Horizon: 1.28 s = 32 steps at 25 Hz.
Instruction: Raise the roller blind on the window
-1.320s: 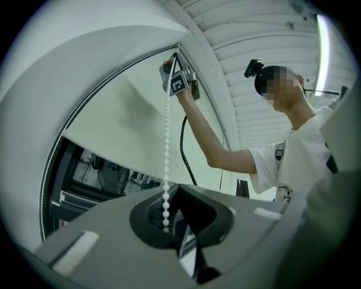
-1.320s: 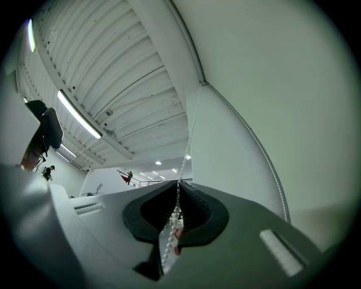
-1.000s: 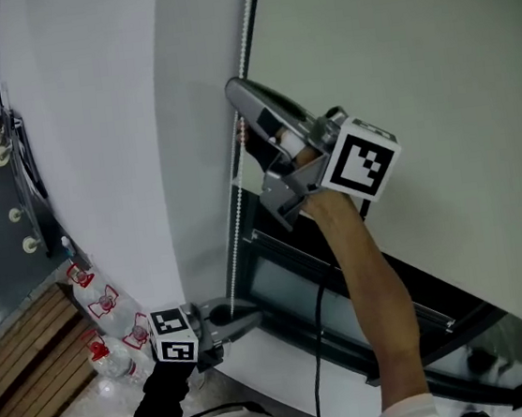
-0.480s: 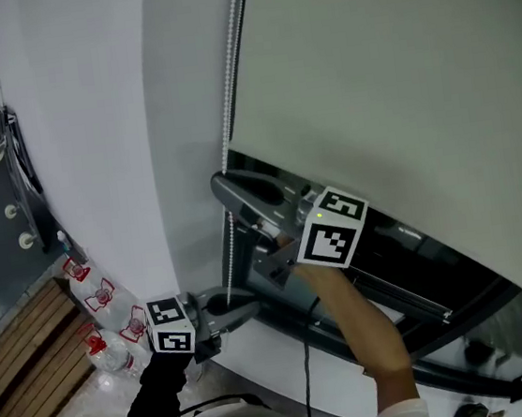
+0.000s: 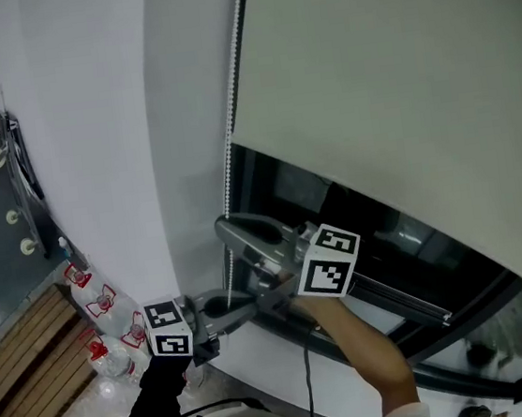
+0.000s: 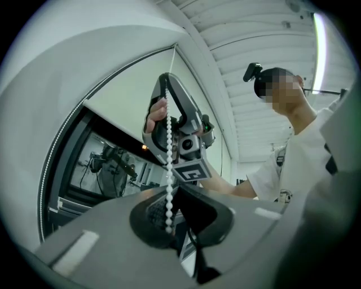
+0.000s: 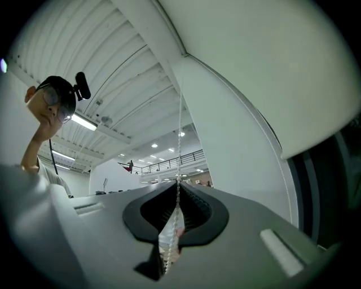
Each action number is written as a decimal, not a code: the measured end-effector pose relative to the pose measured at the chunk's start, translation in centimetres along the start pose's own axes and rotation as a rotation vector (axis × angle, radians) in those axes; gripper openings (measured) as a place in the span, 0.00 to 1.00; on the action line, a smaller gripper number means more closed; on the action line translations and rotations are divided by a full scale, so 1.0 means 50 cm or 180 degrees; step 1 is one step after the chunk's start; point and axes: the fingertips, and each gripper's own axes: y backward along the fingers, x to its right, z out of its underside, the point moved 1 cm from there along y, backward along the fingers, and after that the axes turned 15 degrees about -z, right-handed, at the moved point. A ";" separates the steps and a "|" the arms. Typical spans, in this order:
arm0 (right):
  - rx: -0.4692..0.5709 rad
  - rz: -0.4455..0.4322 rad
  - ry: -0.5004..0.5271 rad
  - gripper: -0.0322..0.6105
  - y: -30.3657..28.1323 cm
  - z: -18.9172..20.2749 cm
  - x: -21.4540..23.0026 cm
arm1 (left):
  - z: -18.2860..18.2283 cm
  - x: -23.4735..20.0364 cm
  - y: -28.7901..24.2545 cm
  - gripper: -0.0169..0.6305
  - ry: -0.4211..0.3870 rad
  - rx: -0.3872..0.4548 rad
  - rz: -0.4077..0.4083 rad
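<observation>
A pale roller blind [image 5: 395, 73] covers the upper window, and dark glass [image 5: 336, 203] shows under its slanted bottom edge. A white bead chain [image 5: 230, 112] hangs along the blind's left side. My right gripper [image 5: 225, 226] sits low on that chain, shut on it. The bead chain [image 7: 179, 141] runs straight up out of the closed jaws of the right gripper [image 7: 178, 183]. Just below, my left gripper [image 5: 253, 310] is also shut on the chain. From the left gripper [image 6: 175, 192], the bead chain [image 6: 168, 158] rises taut to the right gripper [image 6: 175, 118] above it.
A white wall [image 5: 81, 130] stands left of the window. Several water bottles [image 5: 103, 307] and a wooden pallet [image 5: 26, 373] are on the floor at lower left. A black cable [image 5: 310, 386] hangs below the right arm. The dark window frame [image 5: 415, 311] runs along the sill.
My right gripper has come down along the chain from beside the blind to just above the left gripper. The blind's bottom edge has risen, baring more glass. The left gripper stayed put.
</observation>
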 end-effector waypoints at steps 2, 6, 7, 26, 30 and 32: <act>-0.0026 0.0013 0.0128 0.08 -0.006 -0.009 -0.020 | 0.003 0.015 0.010 0.02 -0.0018 0.0025 0.0000; 0.0031 -0.0074 0.0235 0.29 -0.030 -0.077 -0.016 | 0.008 0.026 0.018 0.02 -0.0020 0.0037 0.0007; 0.0078 -0.0089 0.0255 0.32 -0.035 -0.106 -0.009 | 0.010 0.028 0.017 0.02 -0.0012 0.0033 0.0010; 0.0443 -0.0399 0.0784 0.26 -0.171 -0.487 0.002 | 0.019 0.021 0.044 0.02 0.0040 -0.0001 -0.0069; 0.0463 -0.0311 0.0747 0.24 -0.170 -0.490 0.020 | 0.030 0.025 0.038 0.02 0.0042 -0.0006 -0.0065; 0.0534 -0.0254 0.0730 0.19 -0.163 -0.494 0.023 | 0.036 0.026 0.039 0.02 0.0040 -0.0013 -0.0065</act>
